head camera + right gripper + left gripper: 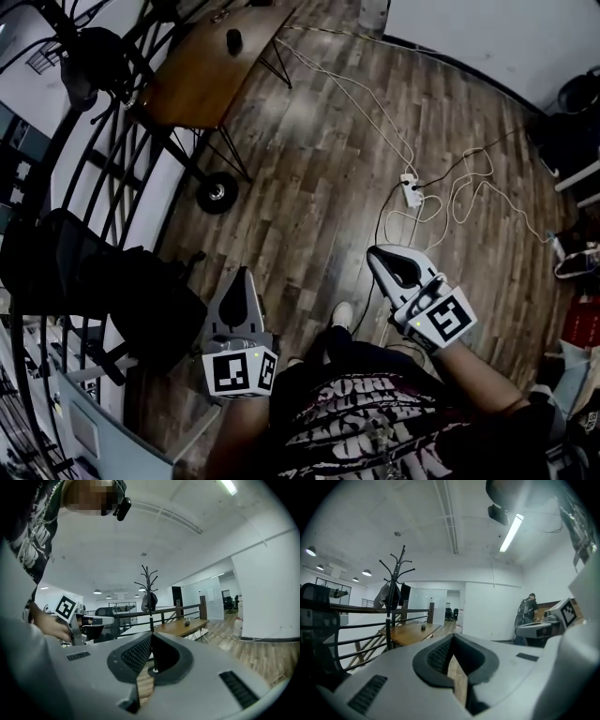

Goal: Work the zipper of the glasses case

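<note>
wood floor (309, 187) below; left gripper (244, 277) and right gripper (380, 257) both have jaws pressed together, nothing between.

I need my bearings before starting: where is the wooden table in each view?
Head view: wooden table, top, left of centre.
Left gripper view: wooden table, left of centre, below the middle.
Right gripper view: wooden table, right of centre.
Shared landmark: small dark object lying on it, seen in all three.

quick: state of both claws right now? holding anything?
Left claw: closed, nothing held.
Right claw: closed, nothing held.
</note>
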`<state>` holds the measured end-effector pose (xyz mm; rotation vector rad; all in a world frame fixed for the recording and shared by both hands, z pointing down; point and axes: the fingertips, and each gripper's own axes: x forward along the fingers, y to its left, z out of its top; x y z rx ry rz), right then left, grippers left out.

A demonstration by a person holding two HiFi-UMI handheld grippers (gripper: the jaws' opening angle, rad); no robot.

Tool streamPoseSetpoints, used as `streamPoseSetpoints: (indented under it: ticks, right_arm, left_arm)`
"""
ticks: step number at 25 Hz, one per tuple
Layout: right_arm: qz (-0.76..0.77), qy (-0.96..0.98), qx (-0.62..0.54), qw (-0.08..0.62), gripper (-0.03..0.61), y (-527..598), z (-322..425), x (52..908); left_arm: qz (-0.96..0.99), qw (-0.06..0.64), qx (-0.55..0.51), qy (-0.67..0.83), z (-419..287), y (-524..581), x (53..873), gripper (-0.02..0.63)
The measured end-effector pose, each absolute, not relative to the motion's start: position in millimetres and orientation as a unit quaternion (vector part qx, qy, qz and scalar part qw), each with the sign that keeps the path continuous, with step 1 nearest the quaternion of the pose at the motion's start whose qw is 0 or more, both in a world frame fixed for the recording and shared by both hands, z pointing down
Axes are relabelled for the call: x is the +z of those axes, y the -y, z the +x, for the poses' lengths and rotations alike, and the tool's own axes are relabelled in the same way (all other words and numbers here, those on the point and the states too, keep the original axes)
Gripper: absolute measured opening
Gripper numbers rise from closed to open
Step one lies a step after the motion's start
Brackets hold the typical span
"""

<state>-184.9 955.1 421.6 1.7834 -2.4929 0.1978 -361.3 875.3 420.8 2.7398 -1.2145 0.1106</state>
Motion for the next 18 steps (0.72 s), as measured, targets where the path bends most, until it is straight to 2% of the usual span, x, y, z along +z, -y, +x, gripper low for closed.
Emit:
streamPoseSetpoints:
  ticks: [6,18]
  right_arm:
    - [0.566,0.822,0.055,0.025,-0.002,-923,-161,408]
    - [0.572,0.818,0.054,0.027,-0.002,-870,-144,406]
  left_arm:
    - [0.916,0.067,0.031,0.393,-315,-856,413,0.008]
    - [0.92,0.06,0.025,0.385,-293,-806,407,0.008]
